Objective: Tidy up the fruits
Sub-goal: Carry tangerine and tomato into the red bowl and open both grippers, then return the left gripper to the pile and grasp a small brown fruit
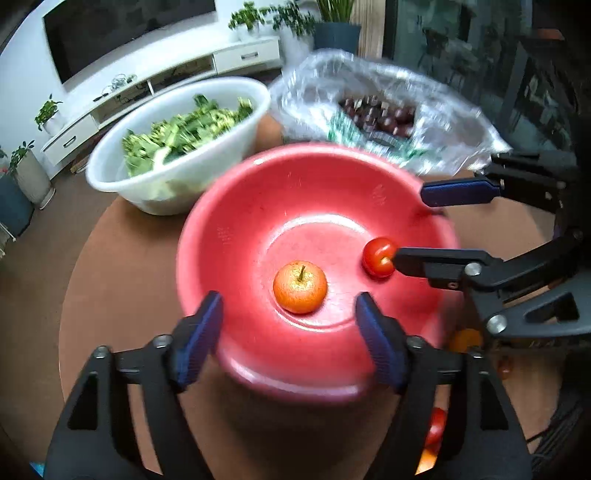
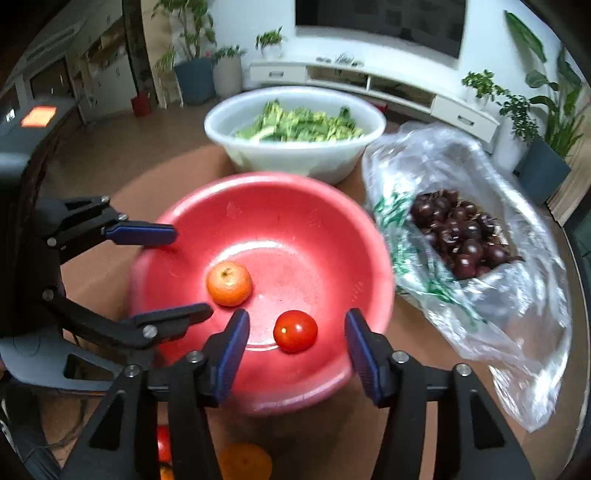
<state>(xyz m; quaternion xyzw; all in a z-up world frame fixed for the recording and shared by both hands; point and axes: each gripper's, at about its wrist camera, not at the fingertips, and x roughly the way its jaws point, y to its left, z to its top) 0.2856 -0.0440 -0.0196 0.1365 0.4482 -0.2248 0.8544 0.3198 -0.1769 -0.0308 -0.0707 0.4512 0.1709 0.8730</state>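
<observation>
A home living room, by the look of it: a dark television (image 2: 380,22) hangs on a white wall above a long low white cabinet (image 2: 373,83), with potted plants (image 2: 271,42) along it. The brown table (image 1: 122,266) seems round.

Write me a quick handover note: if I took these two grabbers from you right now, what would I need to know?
Left gripper: open, empty, over the red bowl.
Right gripper: open, empty, over the same bowl.
Done: an orange fruit and a red tomato lie in the bowl.
Left: more orange and red fruit waits on the table near you.
A bag of dark fruit and a white bowl of greens sit behind.
</observation>
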